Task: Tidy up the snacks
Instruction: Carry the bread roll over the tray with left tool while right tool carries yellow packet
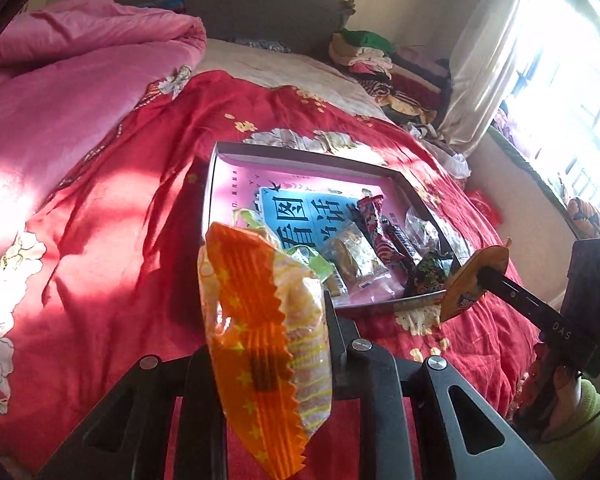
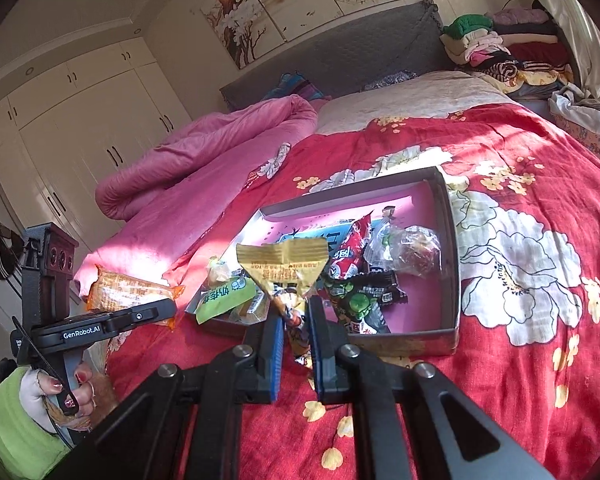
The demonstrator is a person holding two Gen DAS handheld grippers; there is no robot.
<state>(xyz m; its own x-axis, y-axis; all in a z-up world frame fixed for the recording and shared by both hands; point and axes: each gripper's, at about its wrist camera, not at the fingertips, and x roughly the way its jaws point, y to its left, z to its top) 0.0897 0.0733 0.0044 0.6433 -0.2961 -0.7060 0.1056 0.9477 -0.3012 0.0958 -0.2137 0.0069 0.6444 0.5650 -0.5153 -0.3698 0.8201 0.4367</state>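
Observation:
My left gripper is shut on an orange snack packet and holds it upright above the red bedspread, just short of the box's near-left corner. The open cardboard box has a pink floor and holds several wrapped snacks, among them a red packet, a green one and a clear-wrapped pastry. My right gripper is shut on a yellow-brown packet, held over the box's near edge. The left gripper with its orange packet shows in the right wrist view, the right gripper in the left.
The box lies on a bed with a red flowered cover. A pink quilt is bunched at the left and folded clothes are piled by the headboard. White wardrobes stand at the left, a bright window at the right.

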